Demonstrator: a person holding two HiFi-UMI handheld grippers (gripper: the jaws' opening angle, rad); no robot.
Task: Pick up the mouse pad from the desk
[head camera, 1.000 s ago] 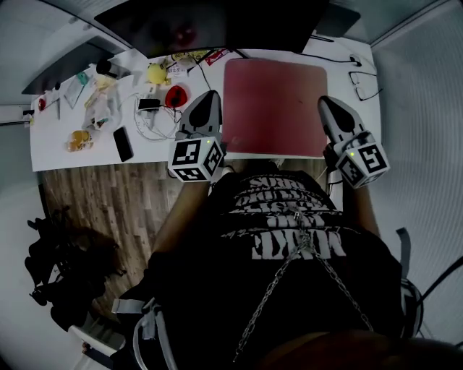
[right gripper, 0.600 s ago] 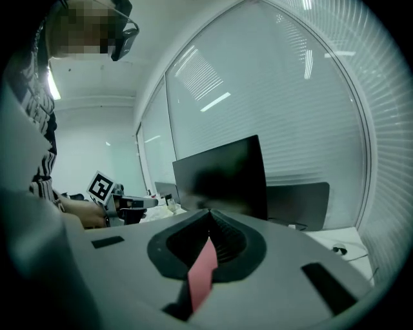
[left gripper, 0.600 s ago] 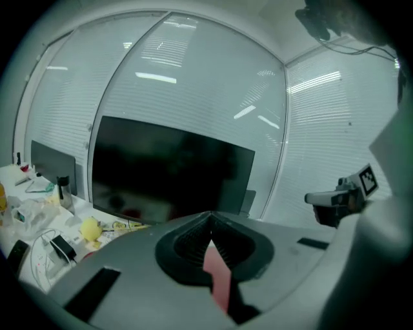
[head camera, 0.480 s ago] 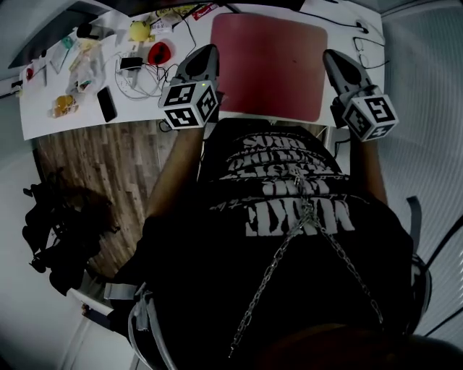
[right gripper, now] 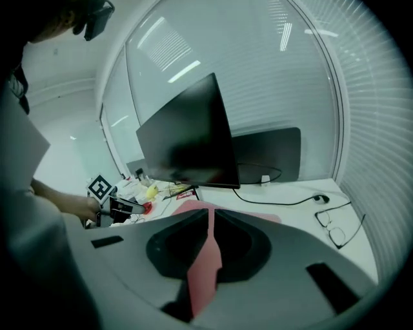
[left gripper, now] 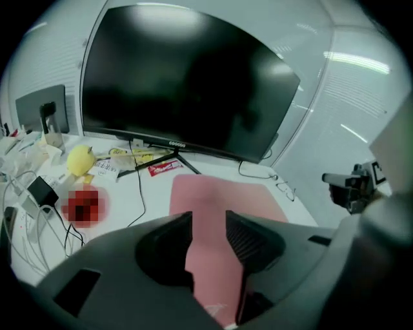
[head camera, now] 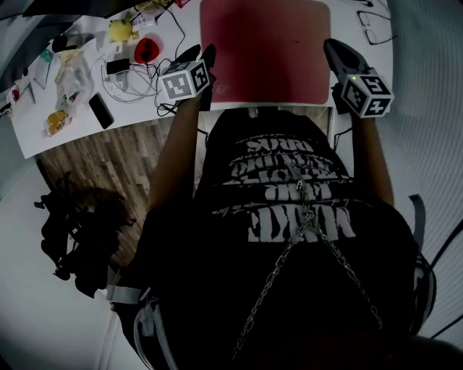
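Observation:
The red mouse pad [head camera: 264,50] lies flat on the white desk [head camera: 51,141], in front of the person. My left gripper [head camera: 200,53] hovers at the pad's near left corner. Its jaws have just been opening and stand apart, with nothing pressed between them. In the left gripper view, the left gripper [left gripper: 210,222] frames the mouse pad [left gripper: 216,193] in its gap. My right gripper [head camera: 332,48] is at the pad's right edge. In the right gripper view, the right gripper [right gripper: 210,214] is shut, and only a sliver of mouse pad [right gripper: 205,261] shows below the jaws.
Left of the pad lie tangled cables [head camera: 137,83], a black phone [head camera: 99,110], a yellow toy [head camera: 119,29] and a red object [head camera: 147,50]. A dark monitor [left gripper: 187,77] stands behind the pad. Glasses [head camera: 376,18] rest at the far right. Wood floor lies below the desk edge.
Both grippers have come down toward the desk at the pad's two sides. The left jaws have gone from shut to apart. The right jaws stay shut.

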